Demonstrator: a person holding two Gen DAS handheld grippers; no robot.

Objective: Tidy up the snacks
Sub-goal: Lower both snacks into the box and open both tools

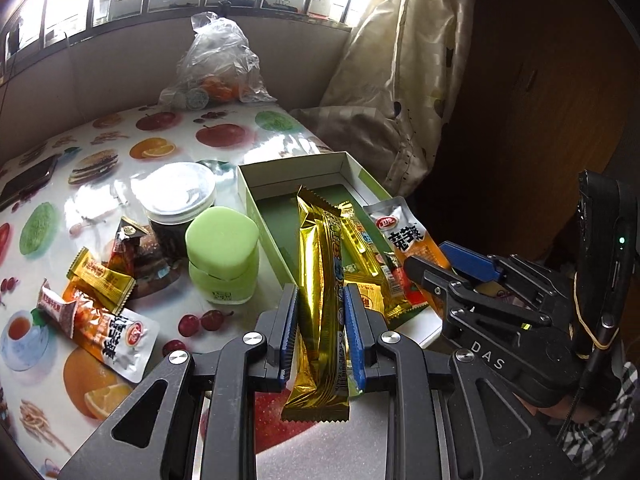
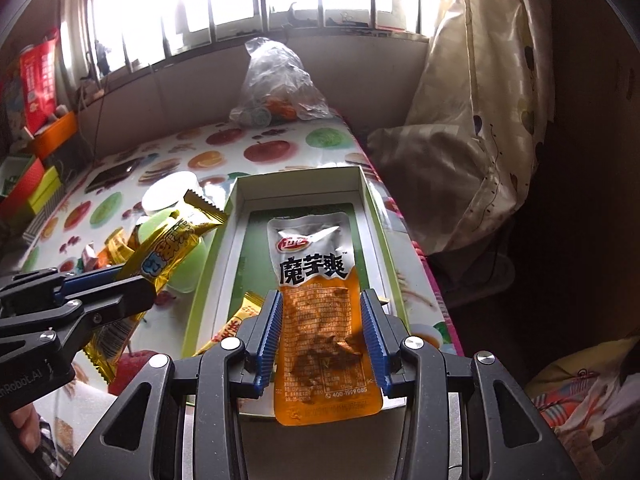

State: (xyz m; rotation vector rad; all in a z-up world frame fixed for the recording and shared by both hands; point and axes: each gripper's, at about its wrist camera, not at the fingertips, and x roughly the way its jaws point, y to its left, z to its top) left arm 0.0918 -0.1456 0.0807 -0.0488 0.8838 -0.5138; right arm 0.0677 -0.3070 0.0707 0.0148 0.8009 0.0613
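Both hand-held grippers carry a snack over the open box. Left hand-held gripper has its blue-padded jaws clamped on a long gold foil snack bar, which stands lengthwise between the pads with its crimped lower end hanging below them and its upper end reaching over the shallow white cardboard box with a green floor. Right hand-held gripper grips a flat pouch with a silver top and a clear orange lower half, its pads pressing on the pouch's two long edges; the pouch is held above the same box, near its right wall. Inside the box, at the near end, lies at least one more gold-wrapped snack, partly hidden behind the held bar. Just left of the box on the fruit-print tabletop stand a pale green plastic jar with a rounded lid and, behind it, a dark jar with a white lid, the two touching or nearly so. Further left lies a loose cluster of wrapped snacks: a second silver-and-orange pouch, a small gold packet, a pink-and-white wrapped bar and a brown triangular packet. A crumpled clear plastic bag sits at the far edge of the tabletop beneath the barred window, and a dark phone lies at the far left.
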